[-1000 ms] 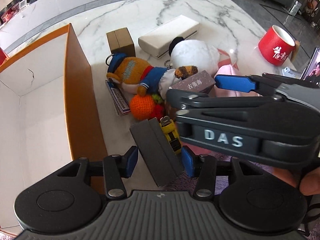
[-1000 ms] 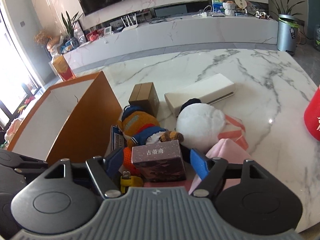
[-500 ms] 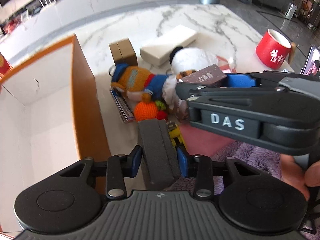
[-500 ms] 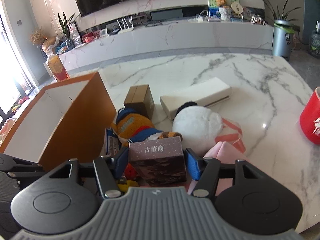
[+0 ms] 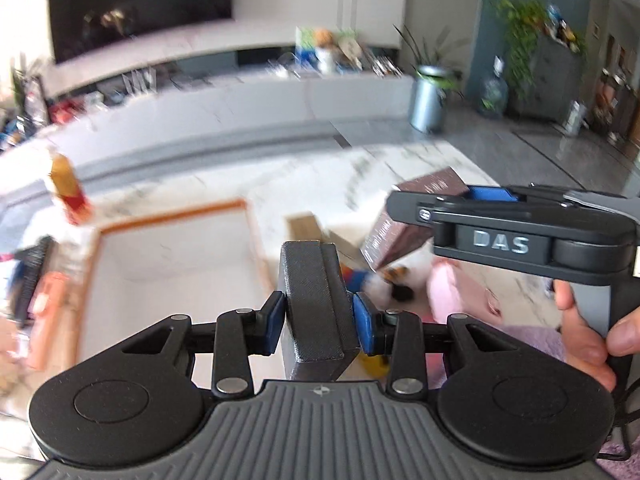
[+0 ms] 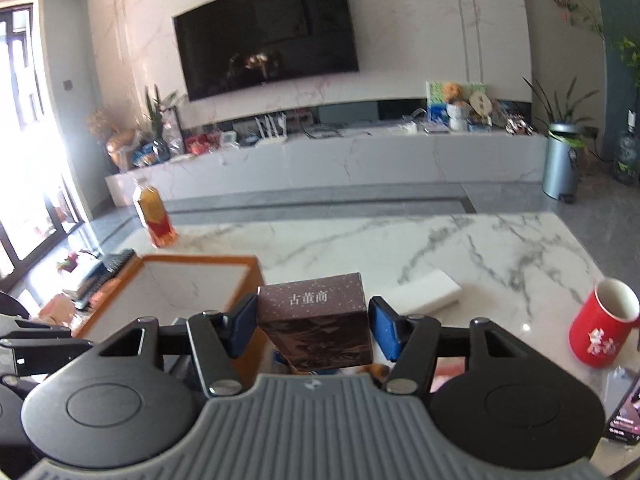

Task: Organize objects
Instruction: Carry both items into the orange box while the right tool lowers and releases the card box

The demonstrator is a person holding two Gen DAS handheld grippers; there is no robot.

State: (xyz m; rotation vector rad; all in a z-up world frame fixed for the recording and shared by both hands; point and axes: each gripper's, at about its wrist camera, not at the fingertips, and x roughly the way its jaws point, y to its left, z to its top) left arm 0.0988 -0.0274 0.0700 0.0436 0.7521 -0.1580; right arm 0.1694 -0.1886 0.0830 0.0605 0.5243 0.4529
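Carrying two boxes at once, I treat this step as a transfer toward the orange-rimmed box (image 6: 176,280), whose white interior shows nothing inside in either view.

Left gripper (image 5: 319,320): its blue pads pinch the dark grey case (image 5: 314,300) across its narrow sides. The case sits clear of the tabletop and stands nearly upright between the pads. The jaws closed onto it within the last second and now hold steady.

Right gripper (image 6: 312,322): its blue pads press on the flanks of the brown printed box (image 6: 316,320), the face with white characters turned up. These jaws also closed within the last second. In the left view the same box (image 5: 404,220) hangs tilted from the right gripper, one corner pointing down over the remaining pile.

Procedure, as I judge it:
1. Keep both grips firm; the case is smooth and tall, so I expect it could pivot in the pads.
2. Clear the near wall of the orange-rimmed box before lowering either load.
3. Place one item, withdraw, then place the other, since the two grippers ride close together.

Surface: a white marble table (image 6: 400,248) with grey veins. On it stand a red mug (image 6: 604,324), a white flat box (image 6: 430,292) and a bottle of amber drink (image 6: 154,216). Room: a wall-mounted television (image 6: 264,34) above a long marble console, a metal bin (image 6: 560,168) and plants to the right.
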